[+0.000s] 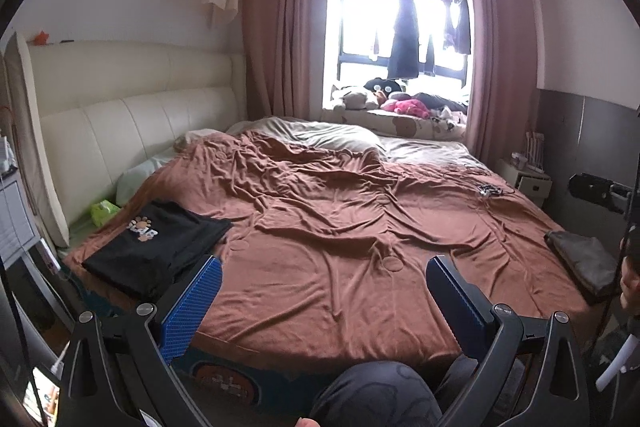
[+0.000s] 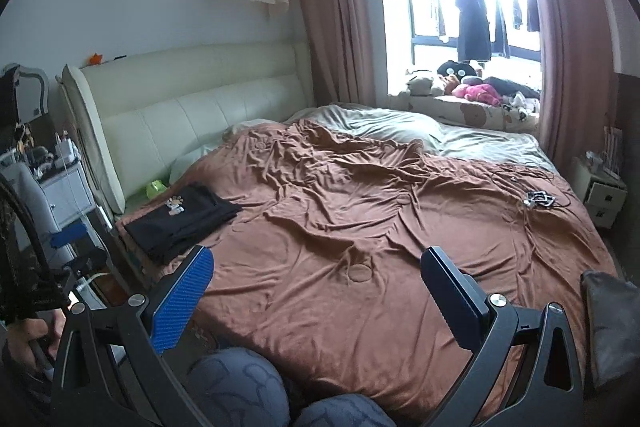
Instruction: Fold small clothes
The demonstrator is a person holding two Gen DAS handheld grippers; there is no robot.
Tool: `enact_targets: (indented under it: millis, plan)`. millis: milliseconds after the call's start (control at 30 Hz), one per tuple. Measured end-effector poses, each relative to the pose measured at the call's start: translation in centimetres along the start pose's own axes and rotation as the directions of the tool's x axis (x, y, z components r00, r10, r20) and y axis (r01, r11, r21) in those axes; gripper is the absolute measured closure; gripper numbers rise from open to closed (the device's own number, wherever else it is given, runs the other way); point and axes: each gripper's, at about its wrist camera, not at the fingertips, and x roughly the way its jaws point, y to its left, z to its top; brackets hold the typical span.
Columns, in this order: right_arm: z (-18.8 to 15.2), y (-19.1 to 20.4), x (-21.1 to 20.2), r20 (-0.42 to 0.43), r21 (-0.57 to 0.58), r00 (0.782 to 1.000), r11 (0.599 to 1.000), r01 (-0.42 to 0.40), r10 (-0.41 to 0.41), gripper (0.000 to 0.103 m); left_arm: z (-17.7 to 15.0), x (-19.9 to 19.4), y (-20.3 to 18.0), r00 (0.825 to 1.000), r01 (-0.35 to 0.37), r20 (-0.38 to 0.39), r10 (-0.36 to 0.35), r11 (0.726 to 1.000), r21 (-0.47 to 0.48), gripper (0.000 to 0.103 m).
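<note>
Matt brown cloth bedspread, wrinkled; smooth, glossy cream leather-look headboard

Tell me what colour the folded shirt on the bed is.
Black, with a small light print; the folded shirt shows best in the left wrist view.

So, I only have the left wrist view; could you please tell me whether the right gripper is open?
Observer: Yes, the right gripper is open, its fingers wide apart with nothing between them, above the brown bedspread.
Operator: Thank you. What stands beside the headboard, past my left edge?
Observer: A white bedside table with small items and cables on top.
Operator: Is there anything above it?
Observer: What looks like an ornate framed mirror, partly covered by something dark.
</note>
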Motion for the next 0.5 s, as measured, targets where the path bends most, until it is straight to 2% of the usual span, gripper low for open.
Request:
enact_targets:
  millis: [100, 200, 500]
  plan:
    - [-1.6, 0.2, -0.4, -0.001, -0.006, 1.0, 1.0, 0.004, -0.004, 0.0, -1.3, -0.6, -0.6, 1.0, 0.007, 0.008, -0.006, 1.0, -0.009, 0.0]
    - [-2.8, 0.5, -1.0, 0.013, -0.026, 0.999, 0.999, 0.043, -0.043, 0.0, -2.8, -1.2, -1.8, 1.0, -0.003, 0.022, 0.003, 1.0, -0.002, 0.0]
    - [-6.2, -0.1, -1.3, 0.01, -0.007, 0.996, 0.996, 0.089, -0.089, 0.0, -6.7, -1.3, -4.4, 1.0, 0.002, 0.025, -0.002, 1.0, -0.008, 0.0]
